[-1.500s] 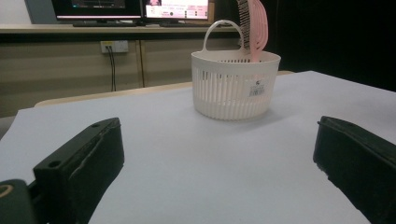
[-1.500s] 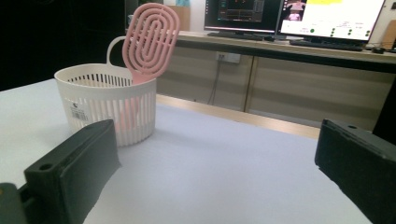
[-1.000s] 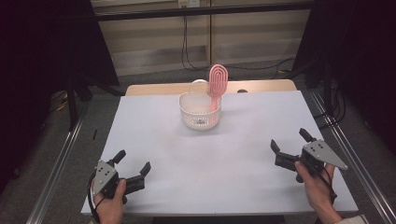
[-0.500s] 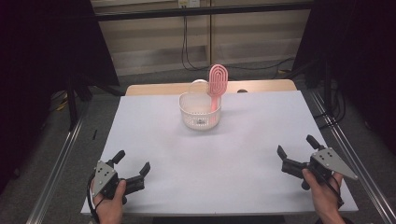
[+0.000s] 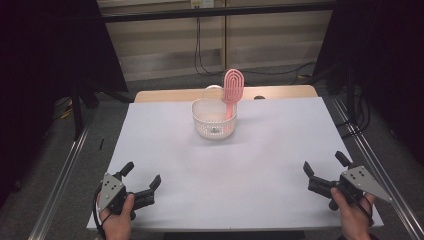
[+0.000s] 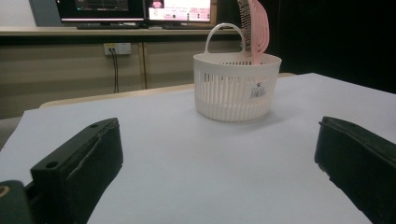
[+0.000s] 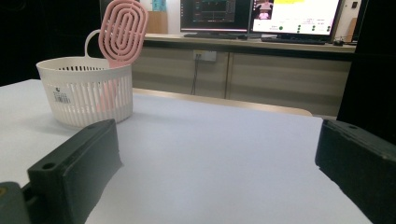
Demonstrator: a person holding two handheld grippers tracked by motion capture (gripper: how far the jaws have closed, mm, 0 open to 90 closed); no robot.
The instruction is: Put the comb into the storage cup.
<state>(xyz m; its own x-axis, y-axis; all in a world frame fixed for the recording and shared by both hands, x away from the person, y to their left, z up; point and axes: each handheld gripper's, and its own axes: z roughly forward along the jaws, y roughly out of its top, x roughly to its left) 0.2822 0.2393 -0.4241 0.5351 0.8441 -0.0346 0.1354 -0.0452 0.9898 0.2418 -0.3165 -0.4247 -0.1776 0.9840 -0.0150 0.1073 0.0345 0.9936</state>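
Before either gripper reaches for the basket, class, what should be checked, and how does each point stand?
1. Left gripper open and holding nothing: ok.
2. Right gripper open and holding nothing: ok.
3. Basket upright on the table: ok.
4. Pink brush standing in the basket, head above the rim: ok.
5. Bare table between grippers and basket: ok.
6. Whether the brush is wedged or loose: cannot tell.

A white slatted basket point(image 5: 214, 120) with a thin hoop handle stood upright on the far middle of the table. A pink oval brush point(image 5: 233, 90) stood inside it, leaning on the rim, with its head well above the basket.
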